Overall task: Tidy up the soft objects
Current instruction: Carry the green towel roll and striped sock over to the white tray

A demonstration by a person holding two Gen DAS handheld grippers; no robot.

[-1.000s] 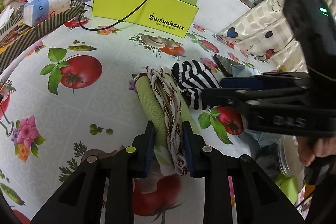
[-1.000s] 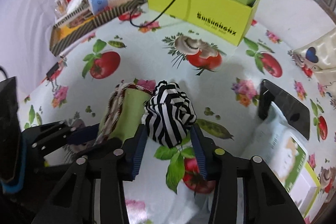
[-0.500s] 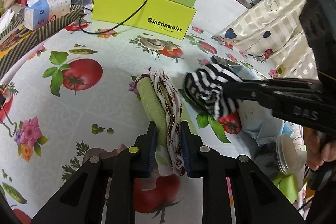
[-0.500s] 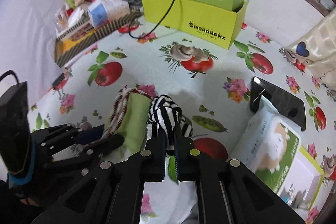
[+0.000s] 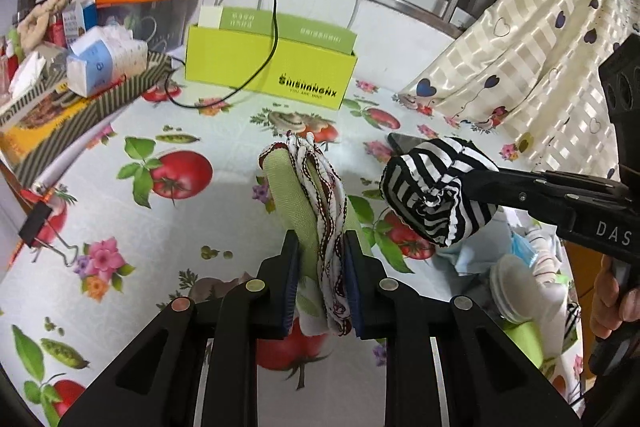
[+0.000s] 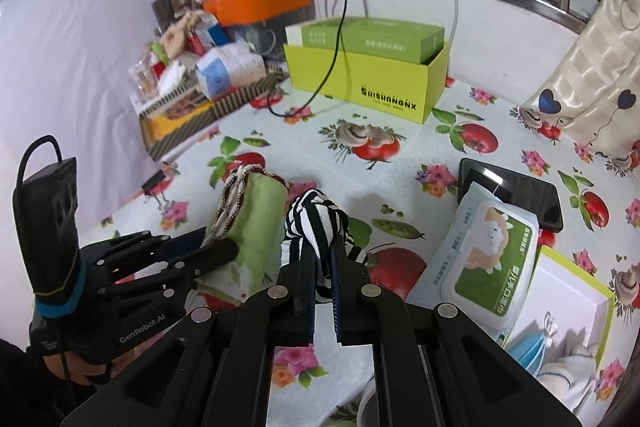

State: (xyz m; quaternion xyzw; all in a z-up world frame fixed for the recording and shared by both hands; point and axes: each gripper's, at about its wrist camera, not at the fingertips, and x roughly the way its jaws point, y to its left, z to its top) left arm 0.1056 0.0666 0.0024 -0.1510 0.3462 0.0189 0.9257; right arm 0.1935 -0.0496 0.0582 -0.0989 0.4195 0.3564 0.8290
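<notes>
A folded green cloth with red-and-white trim [image 5: 298,195] is pinched in my left gripper [image 5: 322,267], which is shut on it and holds it lifted off the fruit-print tablecloth [image 5: 168,227]. To its right, a balled black-and-white striped cloth [image 5: 432,195] hangs in the air, squeezed in my right gripper [image 6: 323,259], shut on it. In the right wrist view the green cloth [image 6: 256,223] sits just left of the striped cloth [image 6: 316,219], with the left gripper [image 6: 218,251] clamped on it.
A lime-green open box [image 5: 272,71] with a black cable across it stands at the back. Left holds a striped tray of clutter [image 5: 72,99] and a binder clip [image 5: 36,227]. Right has a phone [image 6: 512,191], a wipes pack [image 6: 488,255], a white box [image 6: 560,311] and a curtain [image 5: 520,47].
The right gripper closed on the striped cloth and raised it up and to the right. The left gripper tightened on the green cloth and lifted it off the table.
</notes>
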